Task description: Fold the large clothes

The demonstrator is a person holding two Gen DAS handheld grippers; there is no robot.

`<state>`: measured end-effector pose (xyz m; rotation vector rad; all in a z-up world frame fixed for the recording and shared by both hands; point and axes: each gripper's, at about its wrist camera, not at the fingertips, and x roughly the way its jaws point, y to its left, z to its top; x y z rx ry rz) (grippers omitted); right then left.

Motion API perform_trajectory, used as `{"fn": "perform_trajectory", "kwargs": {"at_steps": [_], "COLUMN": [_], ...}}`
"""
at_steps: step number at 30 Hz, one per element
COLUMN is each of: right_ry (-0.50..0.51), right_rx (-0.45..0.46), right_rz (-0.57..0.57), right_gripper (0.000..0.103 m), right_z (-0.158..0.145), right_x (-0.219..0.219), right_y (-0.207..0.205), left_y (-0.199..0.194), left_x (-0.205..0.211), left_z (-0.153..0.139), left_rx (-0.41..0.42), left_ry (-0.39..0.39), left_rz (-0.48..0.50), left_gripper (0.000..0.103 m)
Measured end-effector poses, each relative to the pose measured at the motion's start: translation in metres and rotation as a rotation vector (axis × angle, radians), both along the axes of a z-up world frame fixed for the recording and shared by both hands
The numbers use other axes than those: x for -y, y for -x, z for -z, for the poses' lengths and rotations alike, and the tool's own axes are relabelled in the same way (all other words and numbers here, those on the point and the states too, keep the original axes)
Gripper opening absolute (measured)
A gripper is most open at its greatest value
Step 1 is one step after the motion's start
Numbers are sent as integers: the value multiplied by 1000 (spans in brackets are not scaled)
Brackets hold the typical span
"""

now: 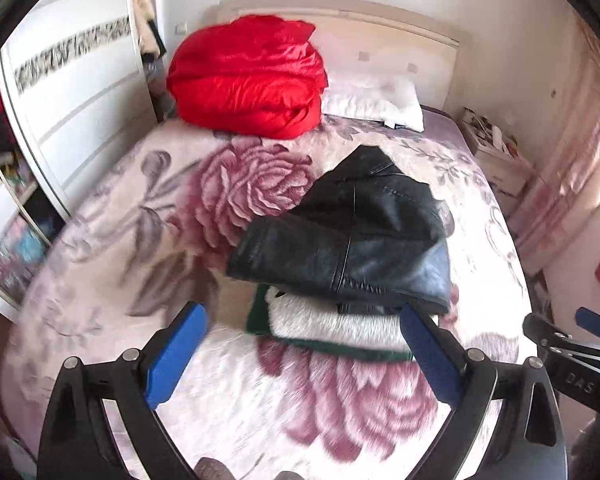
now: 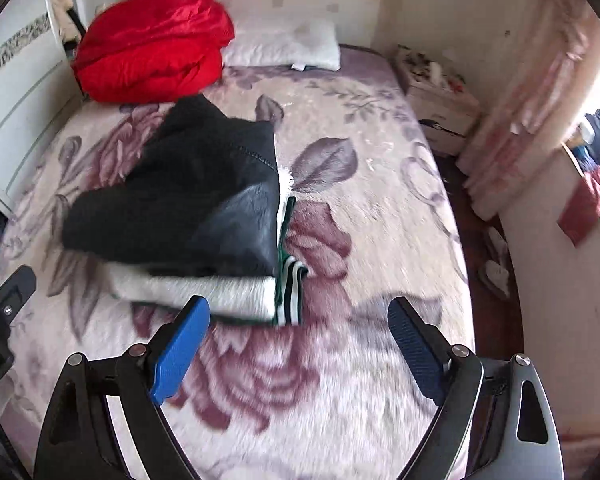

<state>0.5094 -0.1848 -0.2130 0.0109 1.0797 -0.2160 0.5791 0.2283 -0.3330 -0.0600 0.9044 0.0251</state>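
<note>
A folded black leather jacket (image 1: 352,236) (image 2: 196,200) lies on top of a folded white fleecy garment (image 1: 336,322) (image 2: 204,288) with a green striped trim (image 2: 288,280), stacked in the middle of the bed. My left gripper (image 1: 304,316) hangs above the bed just in front of the stack, jaws wide apart, nothing between the blue pads. My right gripper (image 2: 300,312) is also open and empty, above the blanket at the stack's near right corner. The right gripper (image 1: 580,344) shows at the right edge of the left wrist view.
The bed carries a floral blanket (image 1: 220,360) (image 2: 380,184). A bundled red quilt (image 1: 248,76) (image 2: 156,40) and a white pillow (image 1: 376,100) (image 2: 288,44) lie by the headboard. A wardrobe (image 1: 76,92) stands left, a cluttered nightstand (image 2: 436,92) and a pink curtain (image 2: 532,92) right.
</note>
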Motion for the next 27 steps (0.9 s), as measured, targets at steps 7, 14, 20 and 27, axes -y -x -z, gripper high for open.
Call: {"fn": "perform_trajectory", "kwargs": {"at_steps": [7,14,20,27], "right_ry": [44,79,44,52], "right_rx": [100,238,304,380], "right_rz": [44,46,39,22], "right_gripper": [92,92,92,92], "right_z": [-122,-229,-290,-339], "right_x": [-9,-13,-9,-14], "right_y": [109,207,292,380], "left_y": [75,147,211,270], "left_x": [2,6,10,14], "left_z": [-92,-171,-221,-252], "left_rx": [34,112,175,225], "left_ry": [-15,-16,-31,-23], "left_rz": [38,32,8,11], "left_gripper": [99,99,99,99]}}
